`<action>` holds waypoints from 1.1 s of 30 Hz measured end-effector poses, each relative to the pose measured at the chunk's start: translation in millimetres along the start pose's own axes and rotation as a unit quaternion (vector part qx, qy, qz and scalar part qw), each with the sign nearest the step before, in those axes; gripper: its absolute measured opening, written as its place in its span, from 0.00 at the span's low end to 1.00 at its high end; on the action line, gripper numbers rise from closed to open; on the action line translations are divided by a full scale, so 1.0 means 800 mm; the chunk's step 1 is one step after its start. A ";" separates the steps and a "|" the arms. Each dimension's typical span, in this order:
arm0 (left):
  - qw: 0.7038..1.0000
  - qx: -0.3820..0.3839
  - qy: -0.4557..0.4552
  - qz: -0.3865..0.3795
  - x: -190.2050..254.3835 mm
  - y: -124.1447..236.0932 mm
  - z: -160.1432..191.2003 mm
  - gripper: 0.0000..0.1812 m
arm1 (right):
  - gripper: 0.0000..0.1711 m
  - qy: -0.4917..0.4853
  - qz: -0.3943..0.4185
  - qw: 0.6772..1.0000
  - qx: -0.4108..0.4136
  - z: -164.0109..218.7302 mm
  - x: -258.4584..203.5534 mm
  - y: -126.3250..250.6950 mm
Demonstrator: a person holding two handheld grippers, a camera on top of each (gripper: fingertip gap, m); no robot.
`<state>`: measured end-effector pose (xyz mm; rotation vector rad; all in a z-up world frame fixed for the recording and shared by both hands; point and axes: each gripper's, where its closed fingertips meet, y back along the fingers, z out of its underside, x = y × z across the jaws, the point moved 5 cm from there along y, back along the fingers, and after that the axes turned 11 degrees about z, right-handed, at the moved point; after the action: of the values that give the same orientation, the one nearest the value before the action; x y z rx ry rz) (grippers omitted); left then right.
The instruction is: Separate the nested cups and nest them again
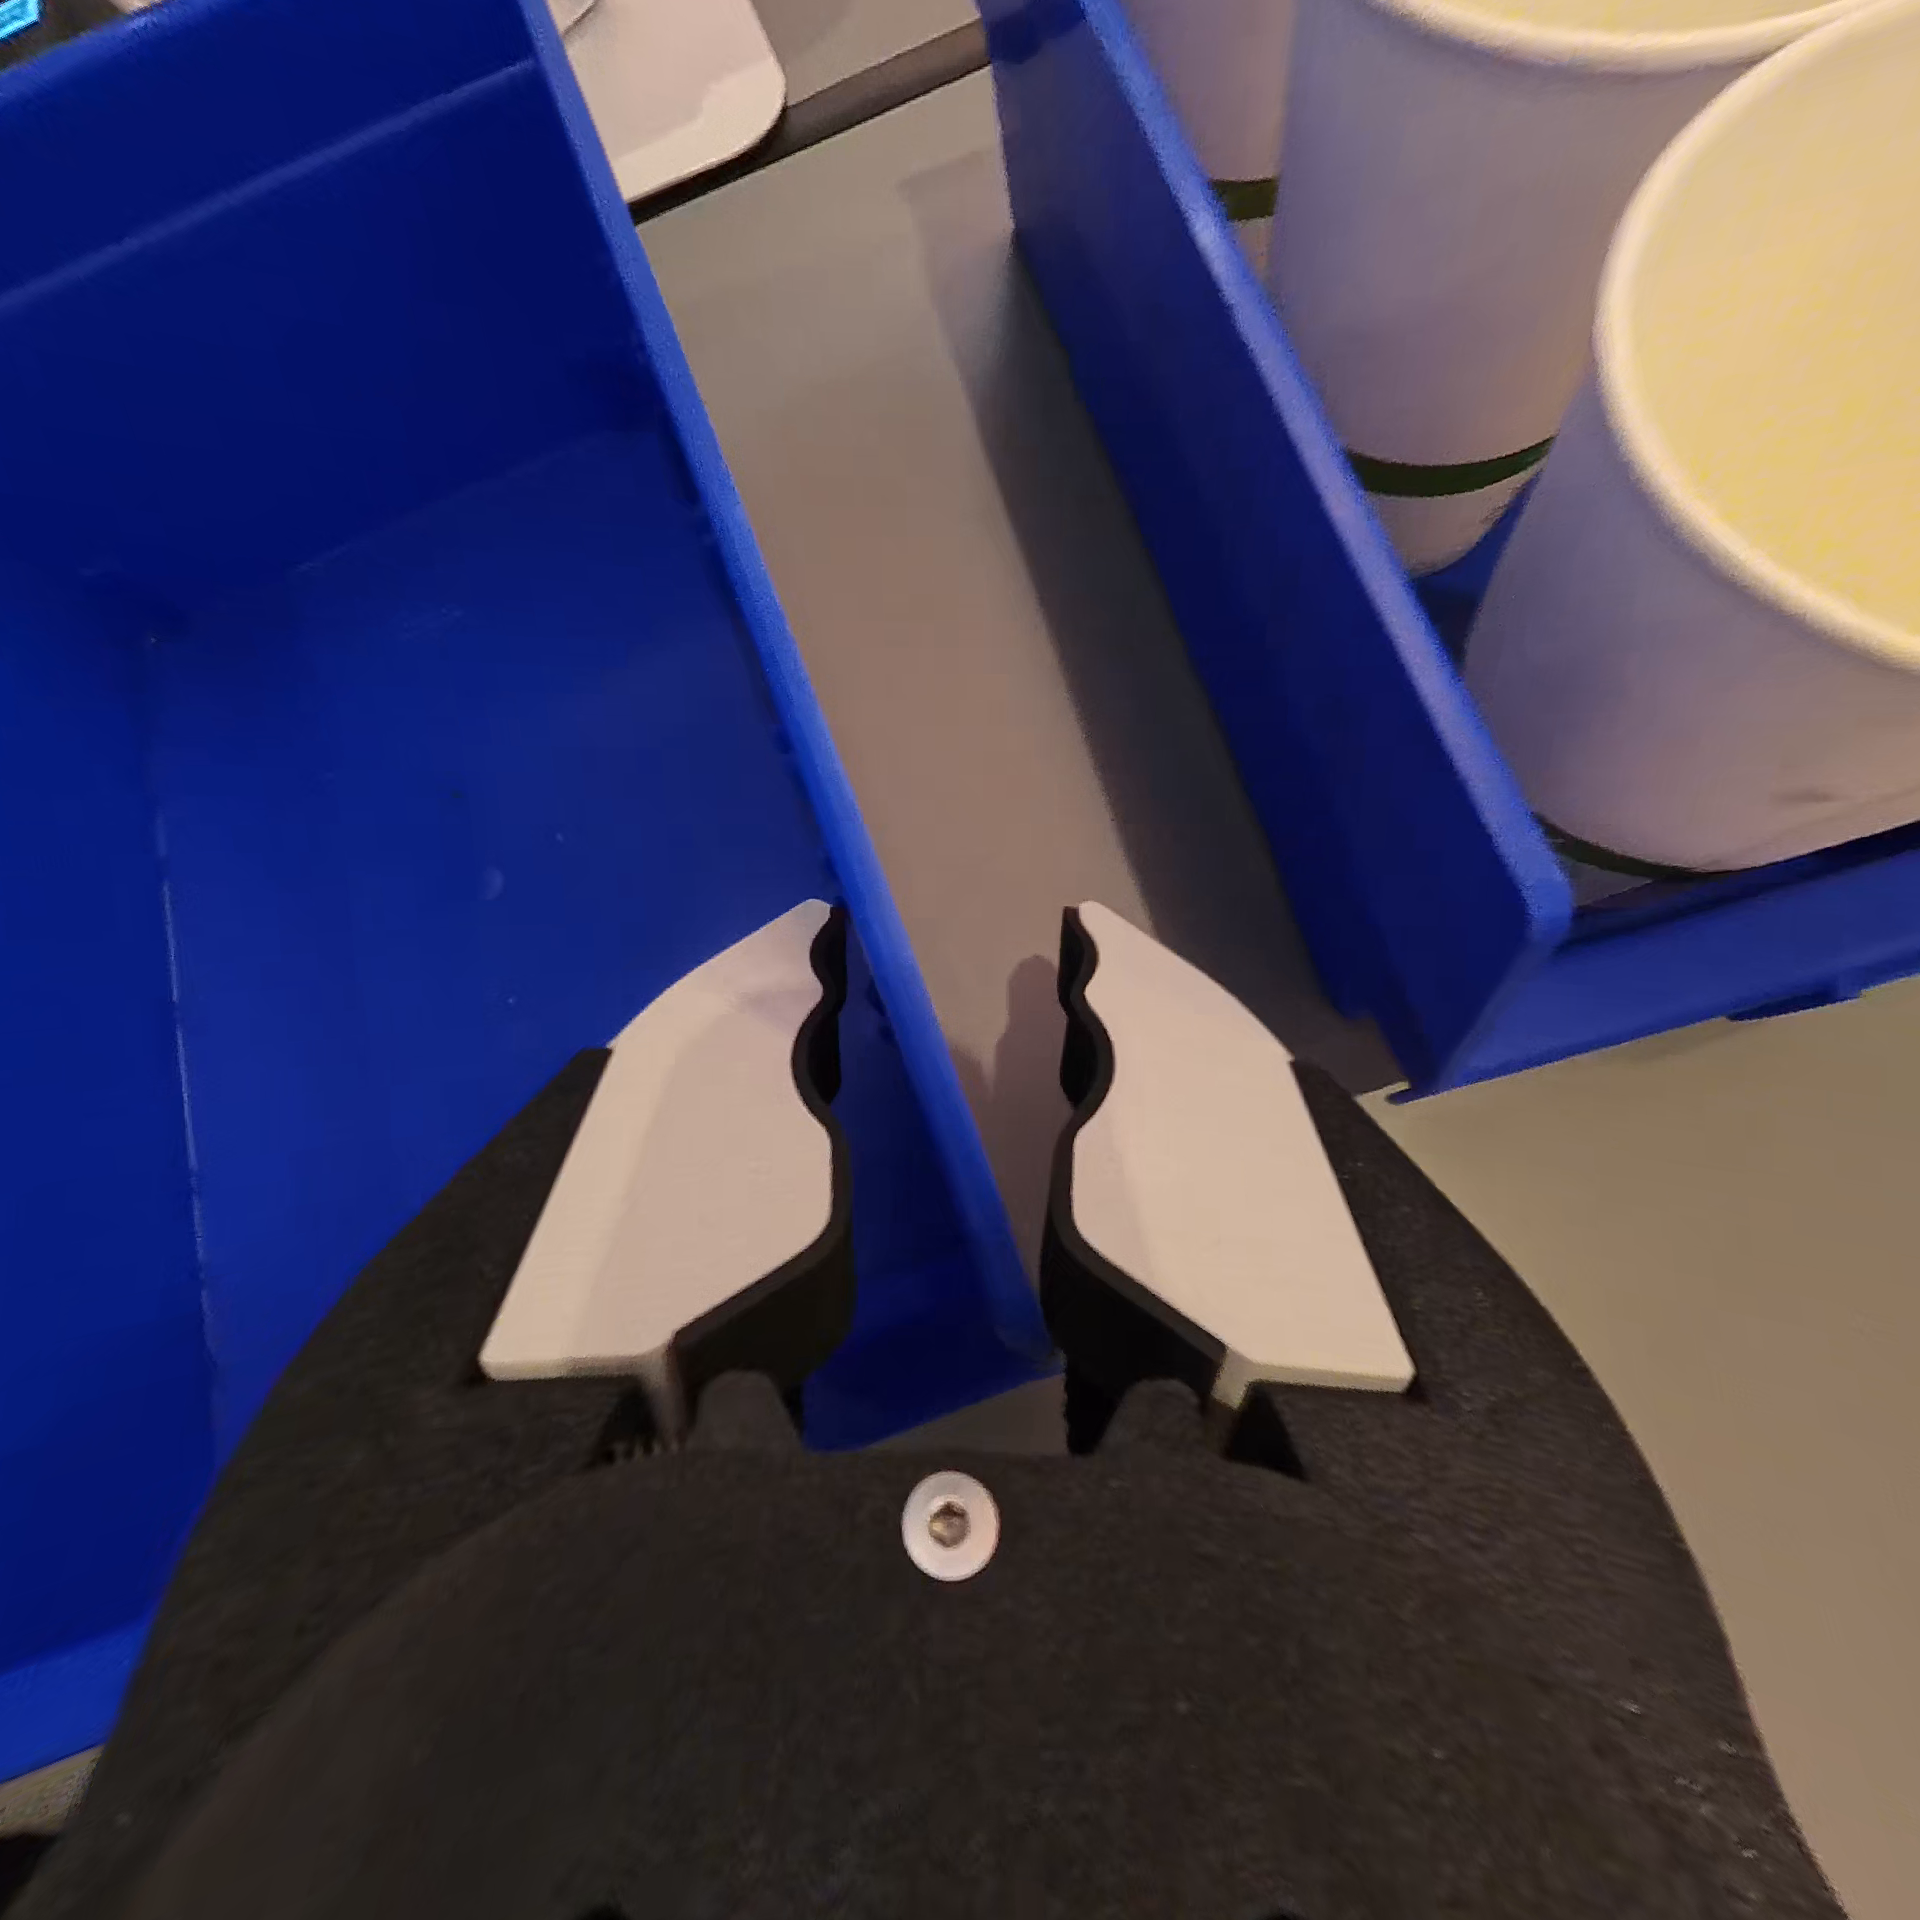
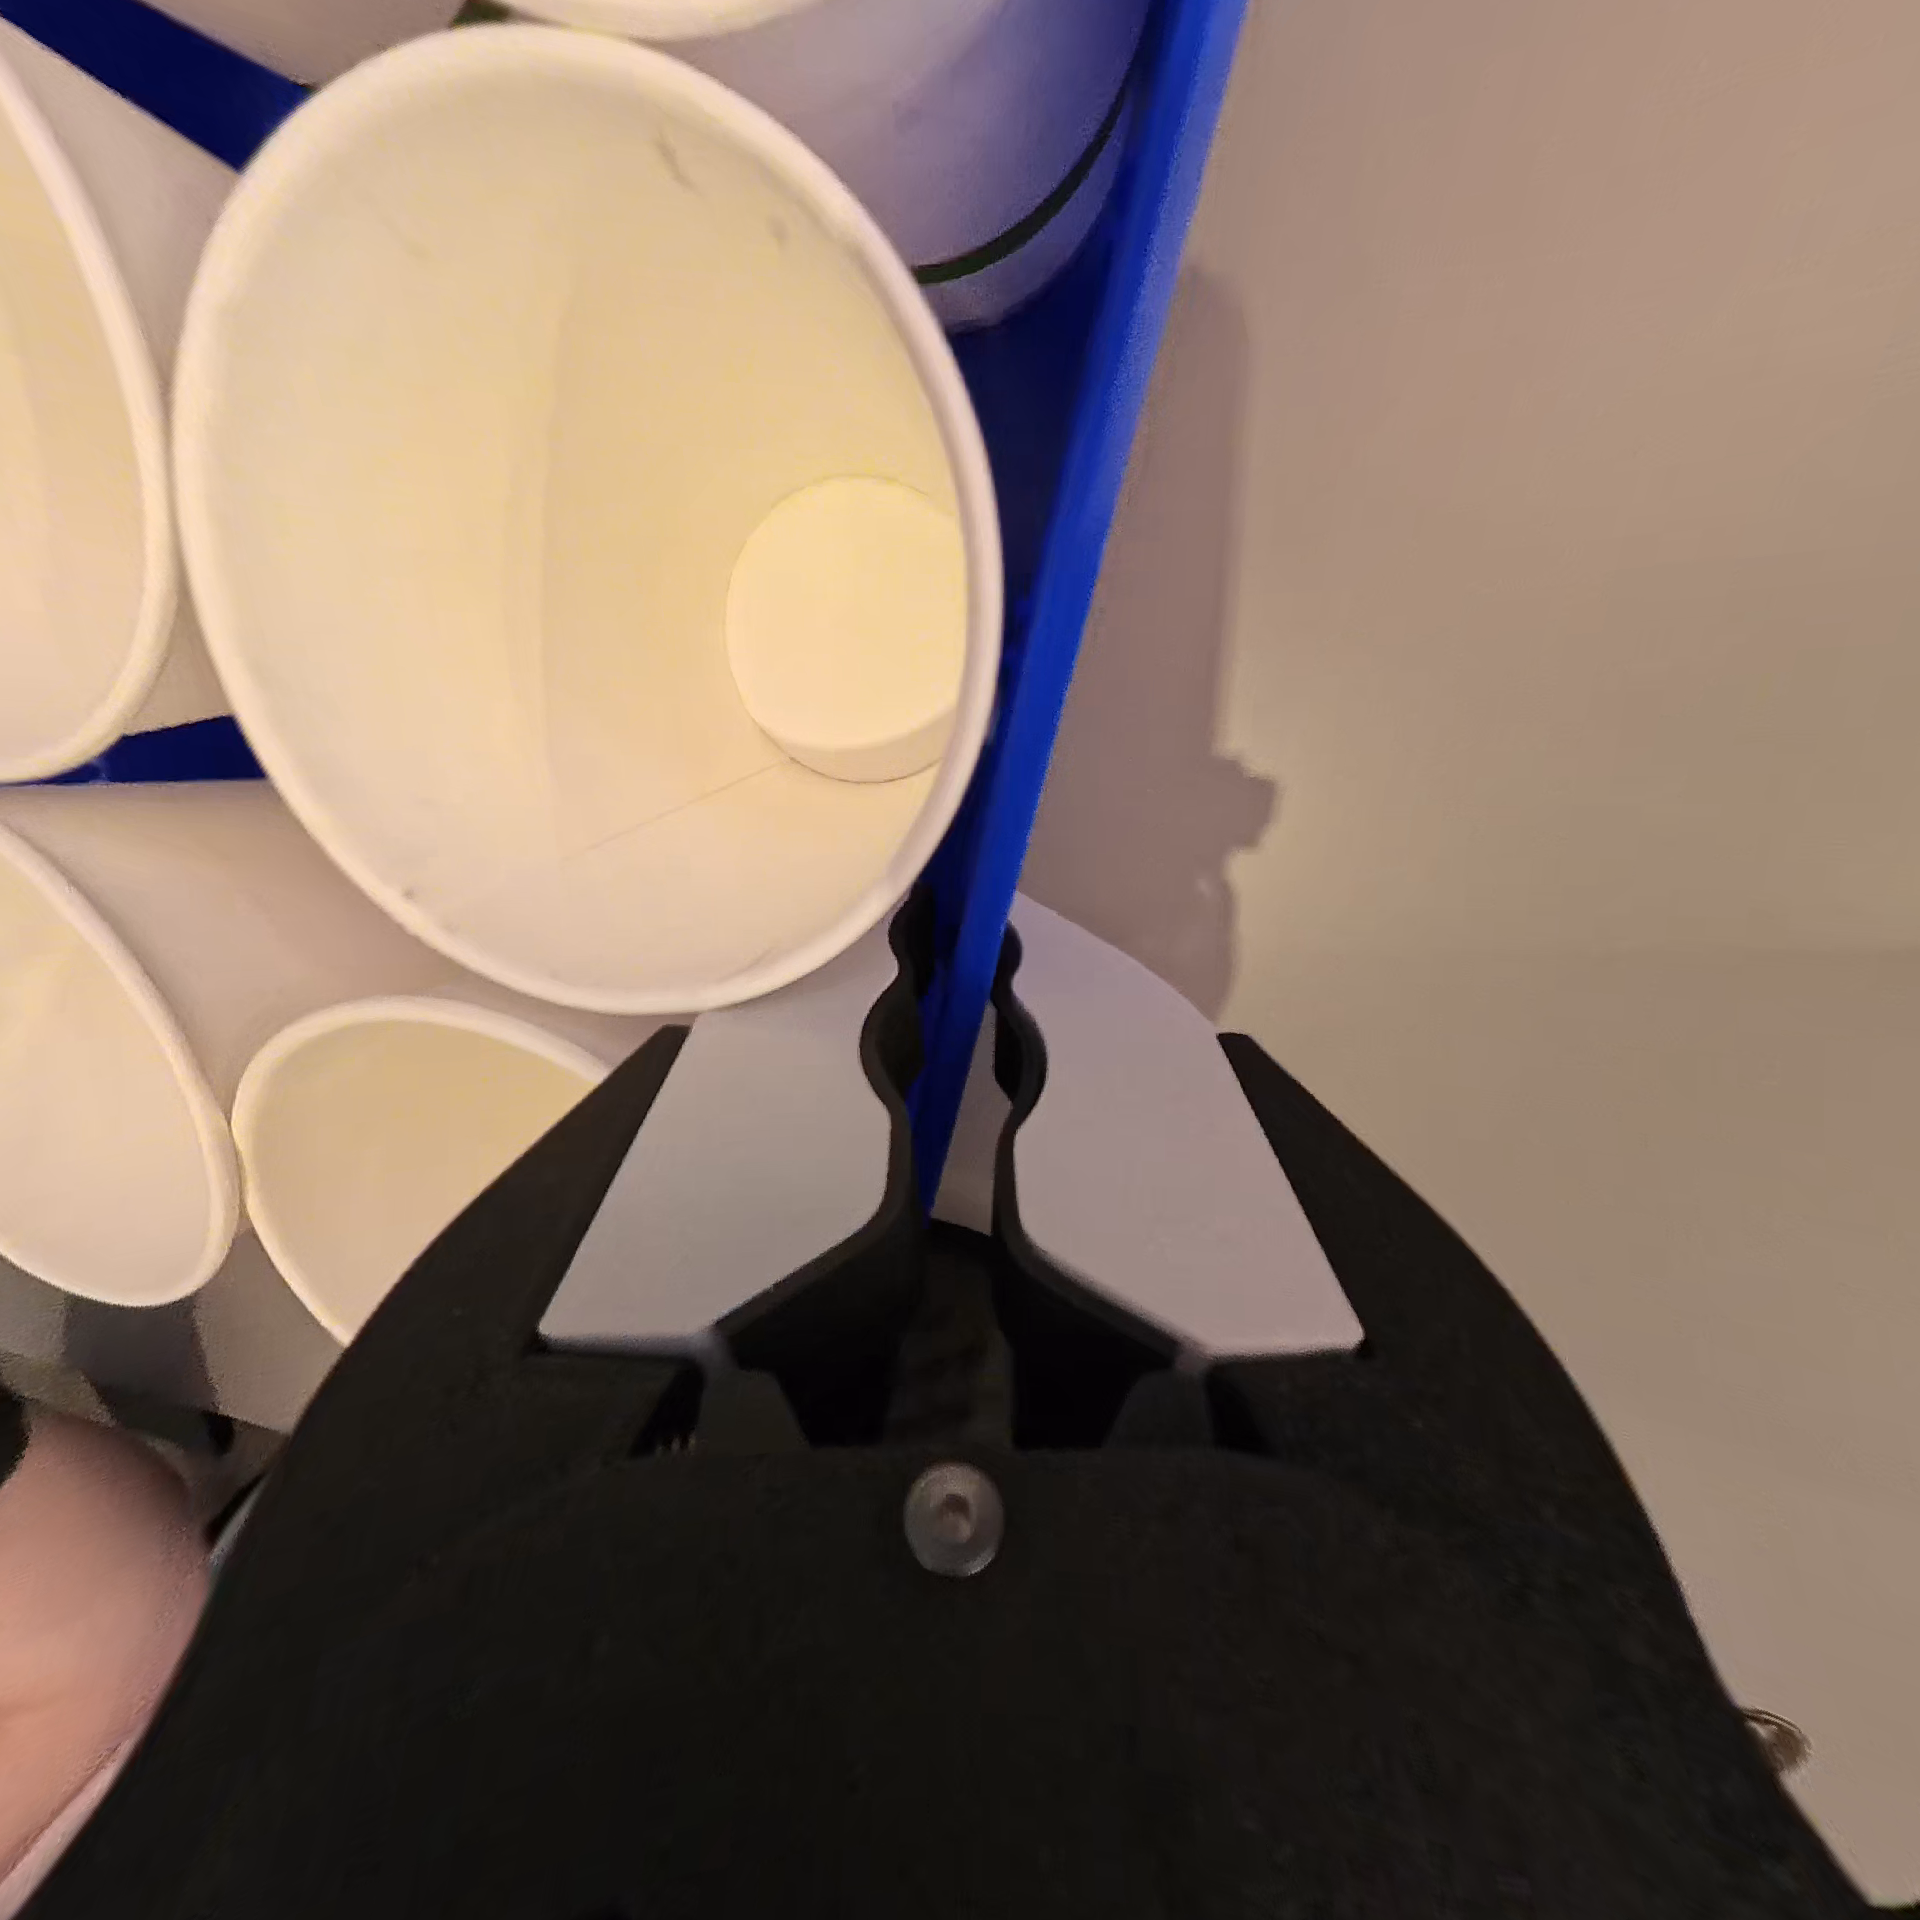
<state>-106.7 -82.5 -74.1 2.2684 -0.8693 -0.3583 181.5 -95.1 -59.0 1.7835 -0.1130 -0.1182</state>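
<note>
The right gripper (image 2: 956, 935) clenches the cup-filled blue bin's wall (image 2: 1101, 499); the left gripper (image 1: 951, 920), released, straddles the empty bin's wall (image 1: 727, 582). A jerk could topple the paper cups (image 2: 582, 499).

Grey table (image 1: 914, 582) bearing two blue bins side by side, one empty (image 1: 364, 675), one holding white paper cups (image 1: 1299, 582), plus a pale flat mat (image 1: 686, 94) at rear.

The left gripper (image 1: 954, 935) is pointing forward and down with its jaws standing apart, straddling a blue wall (image 1: 914, 1039) without pinching it. The right gripper (image 2: 958, 940) is pinching its jaws nearly together on a thin blue wall (image 2: 1049, 675), angled downward.
</note>
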 end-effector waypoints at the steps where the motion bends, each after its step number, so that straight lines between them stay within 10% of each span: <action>1: 1.000 0.003 -0.001 0.005 0.003 -0.001 -0.001 0.22 | 0.05 -0.006 -0.005 1.000 -0.005 0.000 0.000 -0.003; 21: 0.997 0.043 0.004 0.061 0.025 -0.005 -0.003 0.29 | 0.04 -0.019 0.004 0.999 -0.034 -0.002 0.001 -0.011; 33: 0.984 0.145 -0.011 0.105 -0.002 0.126 -0.003 0.33 | 0.04 -0.021 -0.040 0.999 -0.026 -0.001 0.013 -0.012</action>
<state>-156.2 -135.6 -4.3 2.4060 -1.2285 -0.1688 191.7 -93.8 -68.6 1.7343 -0.0683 -0.2153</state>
